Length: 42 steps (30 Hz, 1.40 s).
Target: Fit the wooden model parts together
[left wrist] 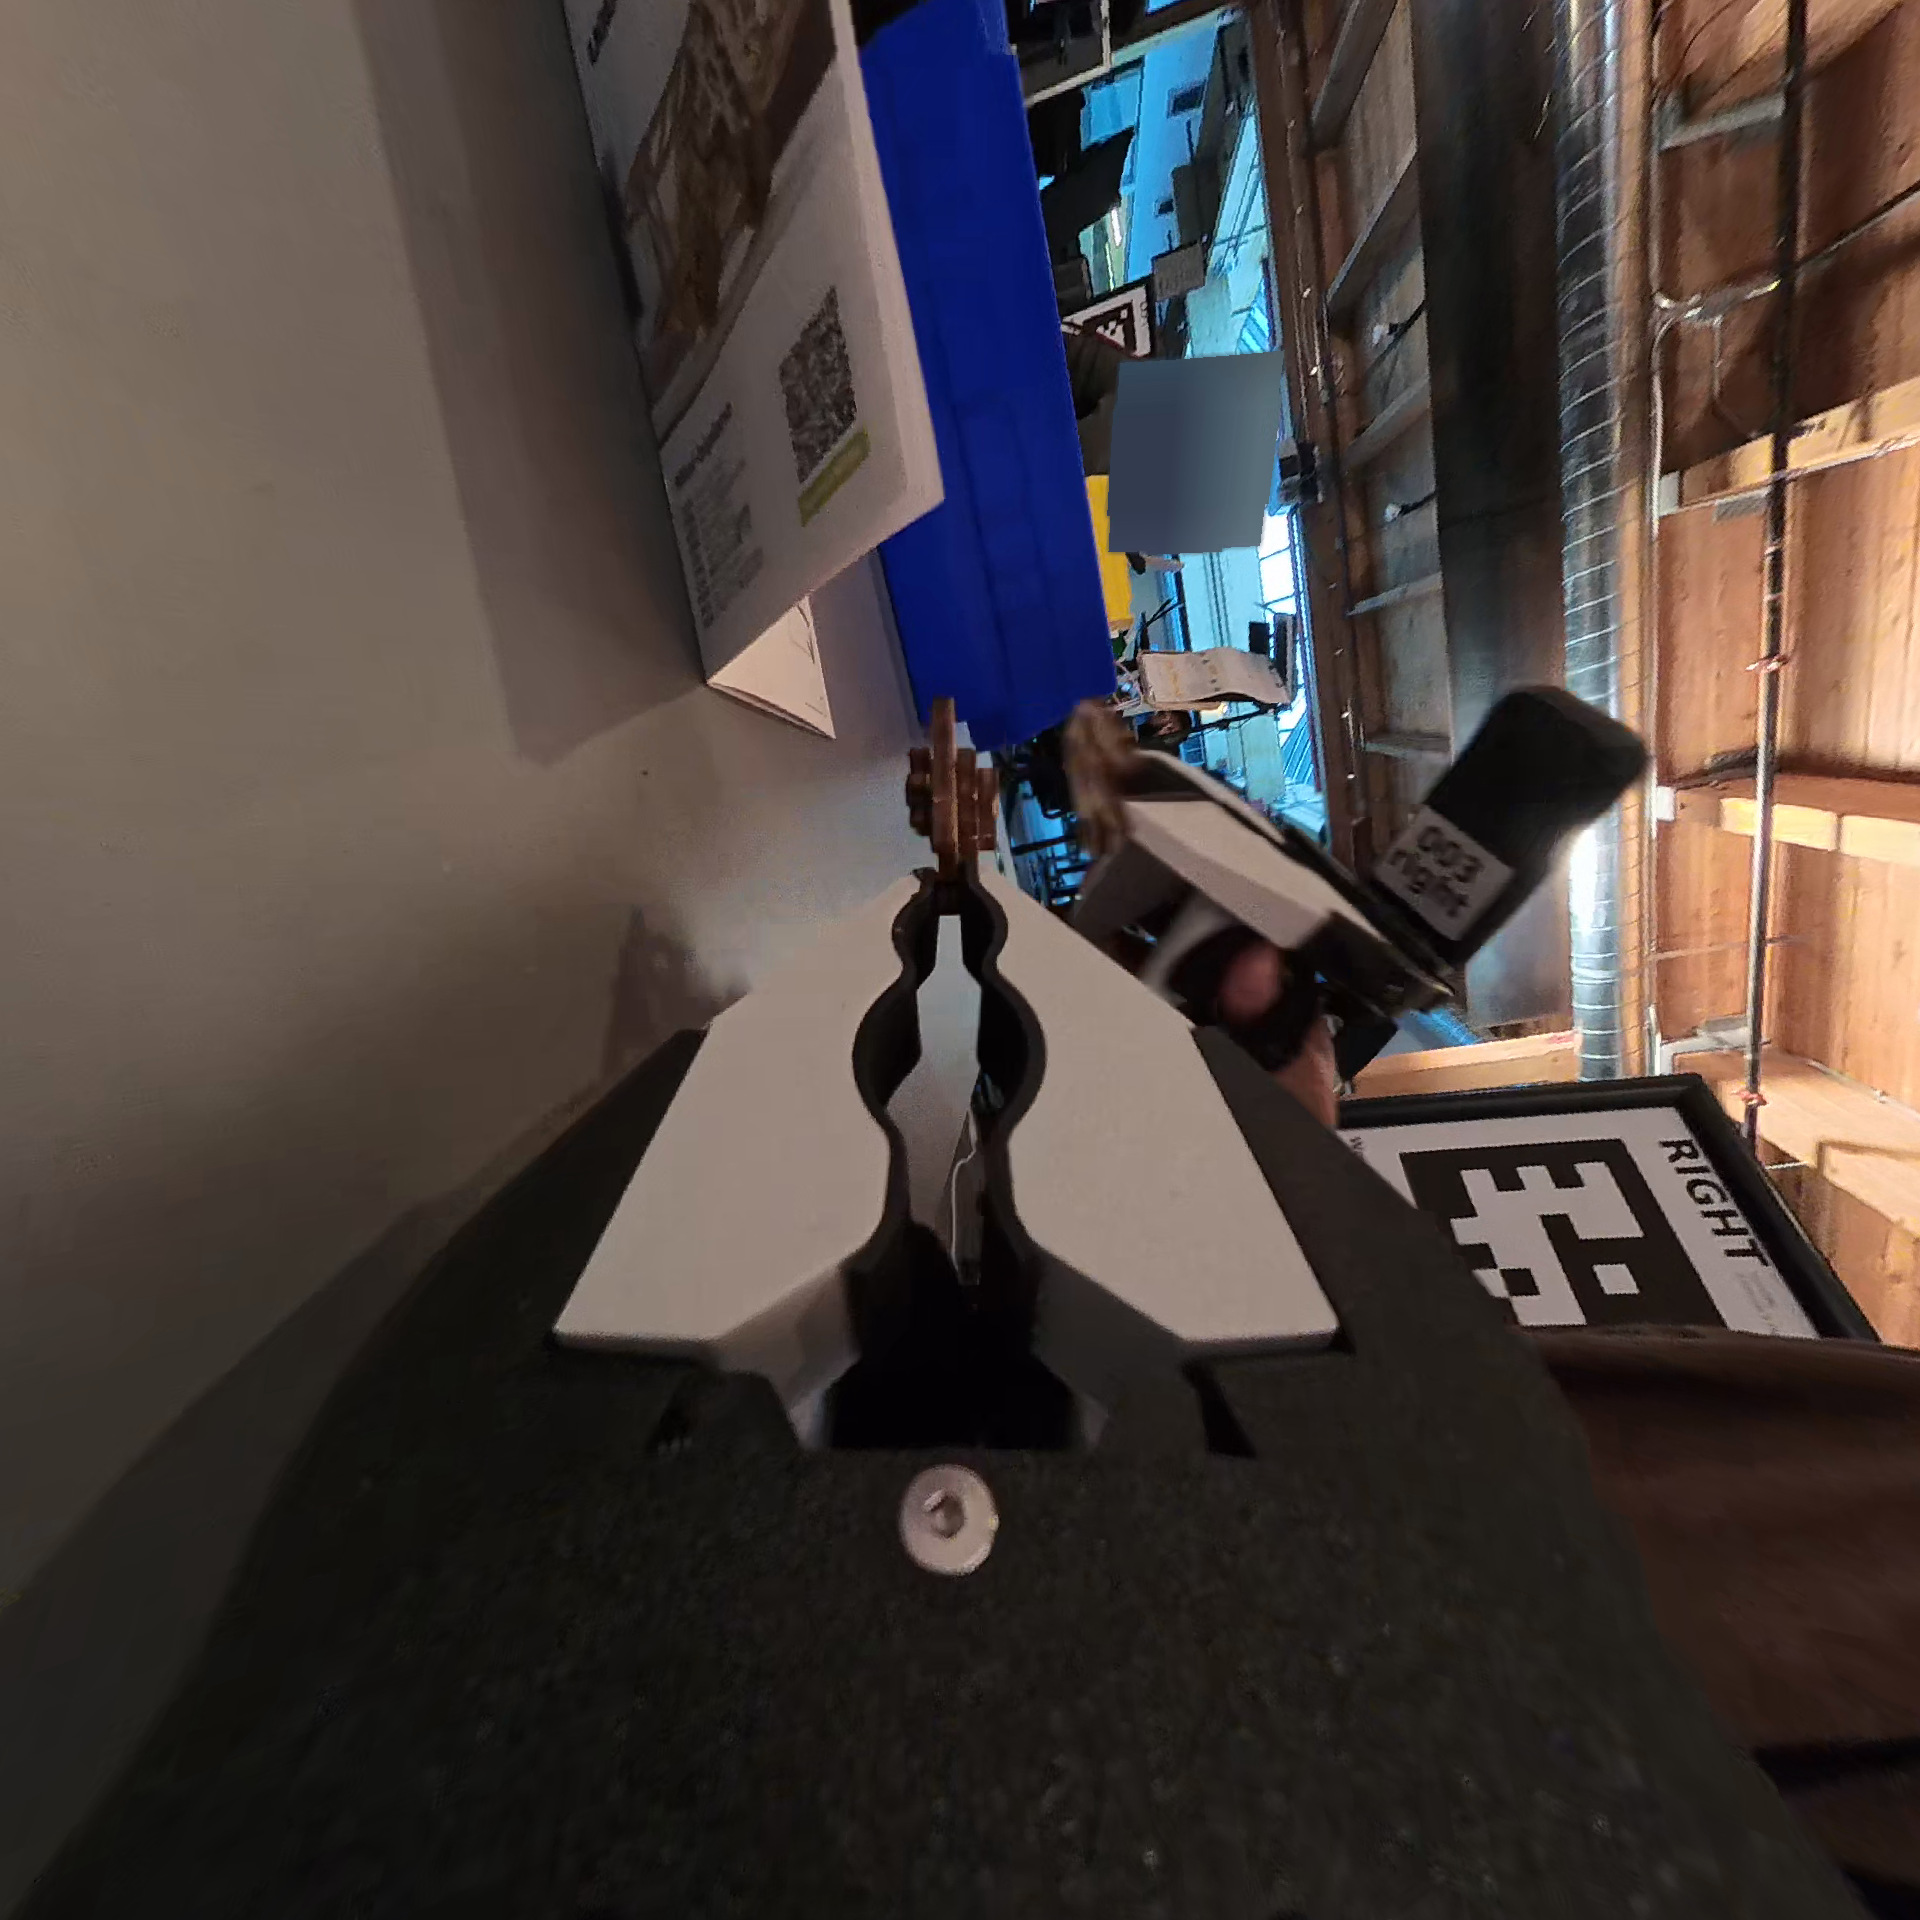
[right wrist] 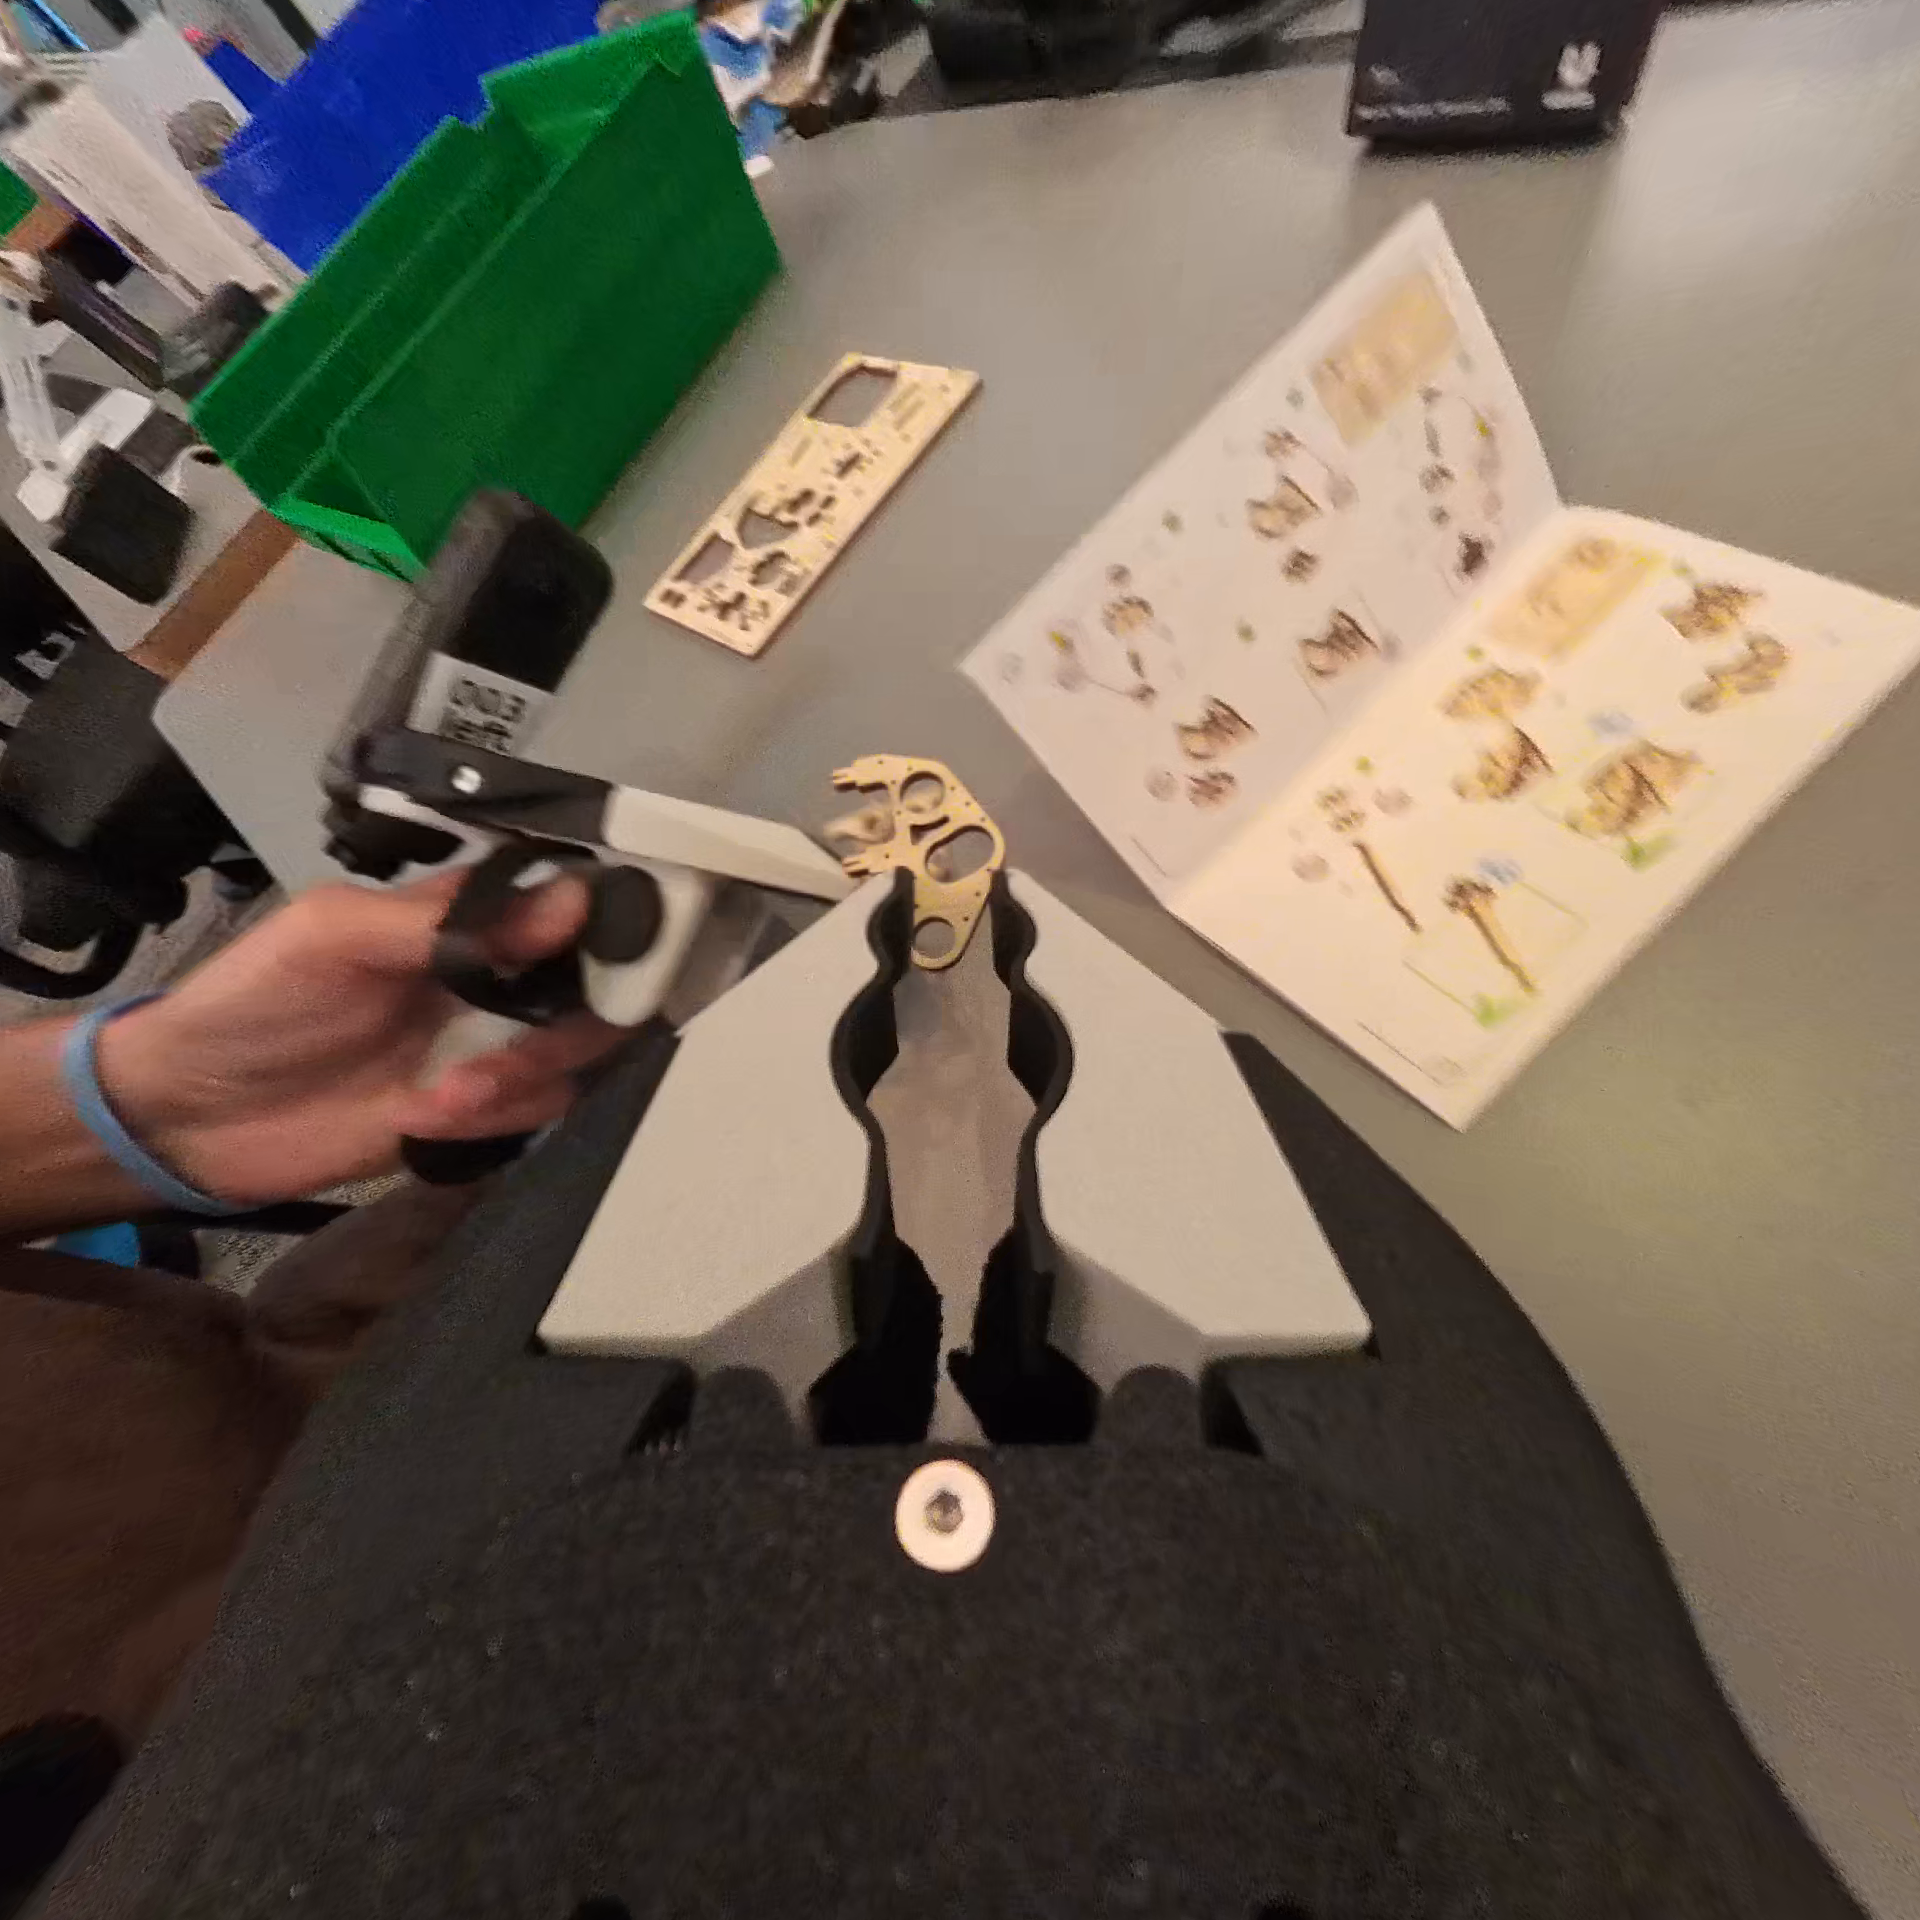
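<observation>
A flat wooden plate [right wrist: 940,862] with round cut-outs stood clamped at its lower end between the tips of the right gripper [right wrist: 948,904], held up in the air above the grey worktop [right wrist: 1195,312]. Its toothed upper edge pointed towards the left gripper [right wrist: 831,847], whose tips reached in from the left and met the plate's edge; the small piece there was too blurred to make out in that view. In the left wrist view the left gripper [left wrist: 948,888] was closed at the very tips on a small dark wooden part [left wrist: 948,800], seen nearly edge-on, with notched tabs sticking out to either side. That gripper was rolled onto its side, so the worktop [left wrist: 260,623] ran up the left of the picture like a wall.

A hand [right wrist: 301,1049] with a blue wristband gripped the left tool's handle, fingers curled round the trigger, forearm coming in level from the left. The right gripper [left wrist: 1101,790] showed in the left wrist view as well, angled down towards the part, a finger on its trigger.

On the worktop beyond lay a punched-out wooden sheet [right wrist: 816,499], an open instruction booklet [right wrist: 1455,665] to its right, and a green bin [right wrist: 499,312] and a blue bin [right wrist: 353,114] to its left.
</observation>
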Each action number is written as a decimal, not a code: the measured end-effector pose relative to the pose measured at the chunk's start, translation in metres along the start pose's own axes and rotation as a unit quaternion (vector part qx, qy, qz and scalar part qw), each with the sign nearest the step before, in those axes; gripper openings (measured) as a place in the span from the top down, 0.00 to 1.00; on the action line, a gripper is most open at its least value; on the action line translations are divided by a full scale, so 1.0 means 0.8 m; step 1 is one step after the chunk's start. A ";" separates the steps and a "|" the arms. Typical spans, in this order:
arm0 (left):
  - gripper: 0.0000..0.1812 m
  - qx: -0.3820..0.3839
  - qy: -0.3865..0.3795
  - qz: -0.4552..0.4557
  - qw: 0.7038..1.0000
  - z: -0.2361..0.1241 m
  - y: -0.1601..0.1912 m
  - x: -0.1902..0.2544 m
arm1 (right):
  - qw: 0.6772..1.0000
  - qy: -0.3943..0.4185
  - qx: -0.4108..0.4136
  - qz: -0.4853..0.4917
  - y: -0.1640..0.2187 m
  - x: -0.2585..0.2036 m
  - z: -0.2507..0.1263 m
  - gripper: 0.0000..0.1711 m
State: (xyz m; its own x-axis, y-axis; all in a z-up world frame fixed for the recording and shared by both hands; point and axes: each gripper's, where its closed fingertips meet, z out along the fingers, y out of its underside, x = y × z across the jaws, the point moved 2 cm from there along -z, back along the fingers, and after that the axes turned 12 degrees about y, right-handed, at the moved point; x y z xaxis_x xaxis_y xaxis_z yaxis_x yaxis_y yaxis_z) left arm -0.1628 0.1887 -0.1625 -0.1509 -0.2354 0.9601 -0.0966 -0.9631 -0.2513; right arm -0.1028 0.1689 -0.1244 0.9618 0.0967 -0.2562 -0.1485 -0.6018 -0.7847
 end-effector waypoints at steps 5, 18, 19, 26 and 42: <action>0.99 0.019 0.012 0.003 1.000 0.004 -0.002 0.006 | 0.999 0.023 -0.021 -0.012 0.000 -0.023 0.012 0.92; 0.99 0.022 0.020 -0.009 1.000 0.001 -0.003 0.008 | 0.997 0.042 -0.055 -0.039 0.011 -0.029 0.026 0.91; 0.99 0.021 0.021 -0.010 1.000 0.001 -0.003 0.008 | 0.996 0.045 -0.056 -0.045 0.011 -0.029 0.025 0.91; 0.99 0.017 0.033 -0.018 0.999 0.002 -0.002 0.011 | 0.997 0.033 -0.055 -0.054 0.002 -0.031 0.018 0.88; 0.99 -0.122 0.078 -0.035 0.989 0.015 0.038 0.029 | 0.927 -0.321 -0.168 0.101 0.026 -0.009 0.003 0.80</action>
State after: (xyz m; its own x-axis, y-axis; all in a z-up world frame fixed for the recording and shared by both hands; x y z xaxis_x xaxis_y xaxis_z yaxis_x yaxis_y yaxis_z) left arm -0.1575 0.1526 -0.1466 -0.2829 -0.1270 0.9507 -0.3446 -0.9115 -0.2244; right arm -0.1132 0.1574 -0.1404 0.5706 0.3432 -0.7461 -0.1266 -0.8609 -0.4928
